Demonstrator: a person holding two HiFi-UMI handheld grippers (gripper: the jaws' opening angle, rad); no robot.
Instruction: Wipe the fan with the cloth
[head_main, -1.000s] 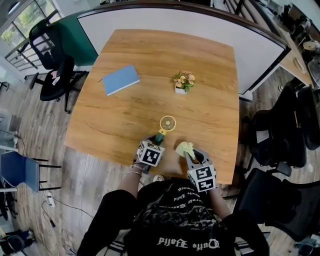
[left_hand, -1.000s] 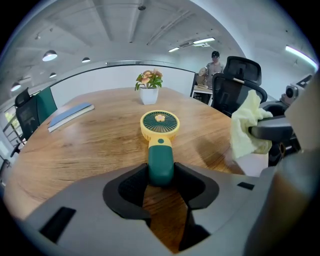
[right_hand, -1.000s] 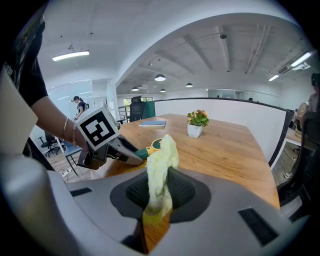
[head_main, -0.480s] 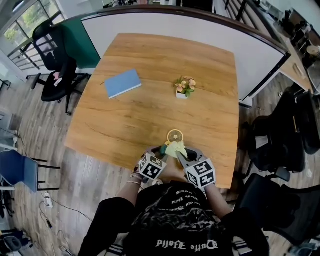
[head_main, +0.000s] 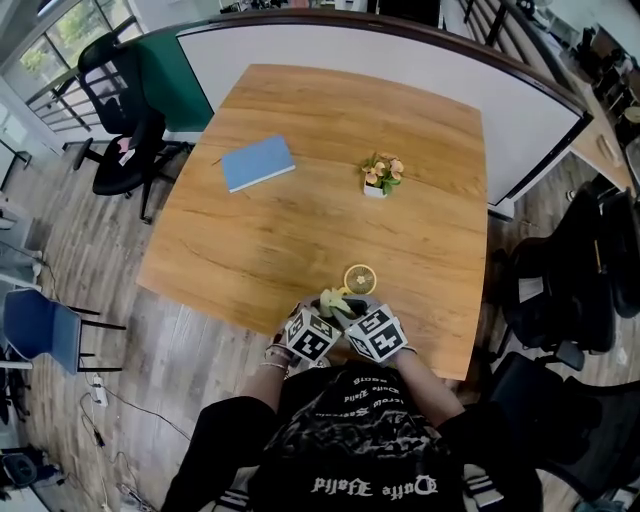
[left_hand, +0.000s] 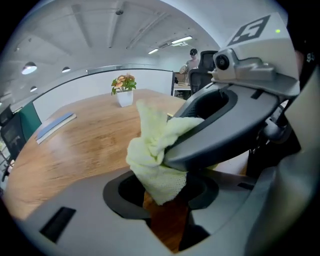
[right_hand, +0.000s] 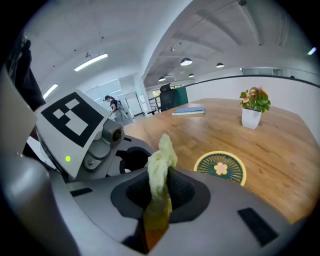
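Note:
The small fan has a yellow-ringed head (head_main: 360, 278) that lies flat on the table, also seen in the right gripper view (right_hand: 220, 168). Its green handle (head_main: 327, 297) runs back to my left gripper (head_main: 328, 308), which is shut on it. In the left gripper view the pale yellow cloth (left_hand: 155, 155) hides the handle and that gripper's tips (left_hand: 162, 192). My right gripper (right_hand: 159, 195) is shut on the cloth (right_hand: 160, 170). It reaches across the front of the left gripper and holds the cloth (head_main: 338, 302) over the handle, just short of the fan head.
A potted flower (head_main: 378, 173) stands in the middle of the wooden table (head_main: 300, 150), and a blue book (head_main: 258, 162) lies at the far left. Both grippers work at the table's near edge (head_main: 420, 365). Office chairs (head_main: 560, 280) stand around the table.
The right gripper has carried the cloth leftward from beside the fan to over its handle. The left gripper has drawn the fan nearer the table's front edge.

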